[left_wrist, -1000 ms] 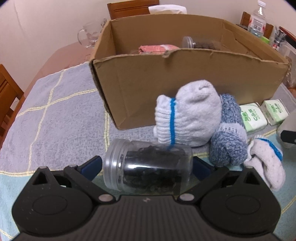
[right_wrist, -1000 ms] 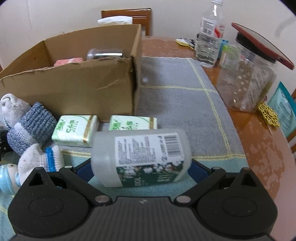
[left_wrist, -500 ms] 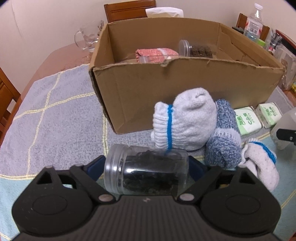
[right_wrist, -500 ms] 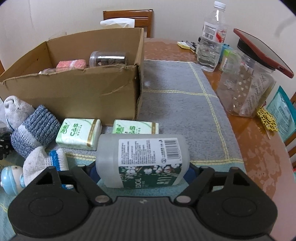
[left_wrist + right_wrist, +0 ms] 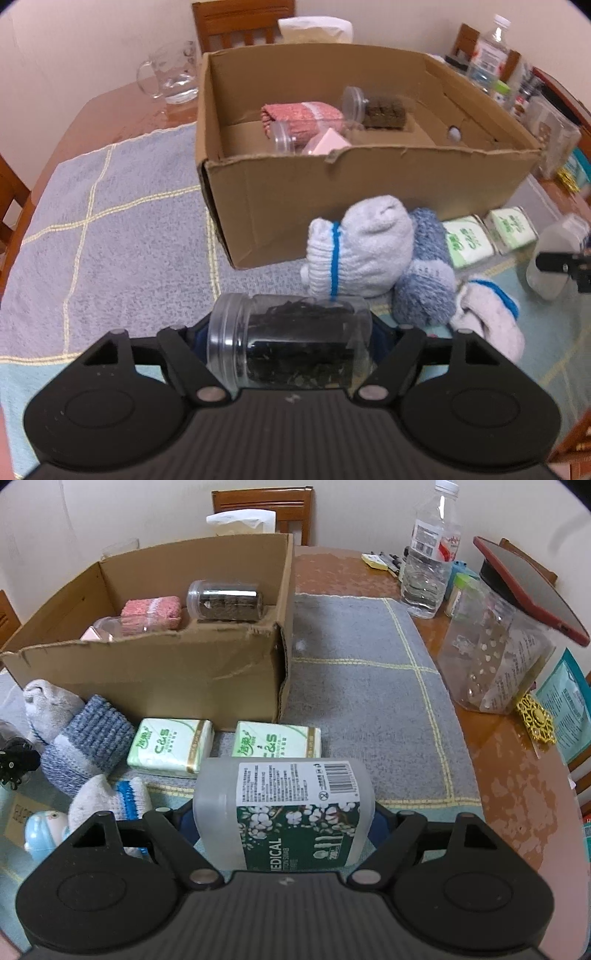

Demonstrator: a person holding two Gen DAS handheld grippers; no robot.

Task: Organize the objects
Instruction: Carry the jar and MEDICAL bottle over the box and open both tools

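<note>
Left tool (image 5: 291,341), jaws just closing, is pinching our tea jar (image 5: 295,339); right tool (image 5: 284,825) is clamping the swab bottle (image 5: 284,812), both lower centre of frame.

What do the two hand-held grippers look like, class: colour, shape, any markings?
Both the left gripper and the right gripper are matt black plastic: a ribbed central body, two round housings, angled link arms with silver pivot pins, and blue-padded jaws. No cables or sleeves show.

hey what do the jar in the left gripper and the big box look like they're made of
Jar: seemingly clear, glossy plastic; its dark, leafy contents show through the wall, and the ribbed lid is translucent. Glass can't be ruled out.
Box: brown corrugated cardboard, matte; its top edge is torn and ragged.
</note>
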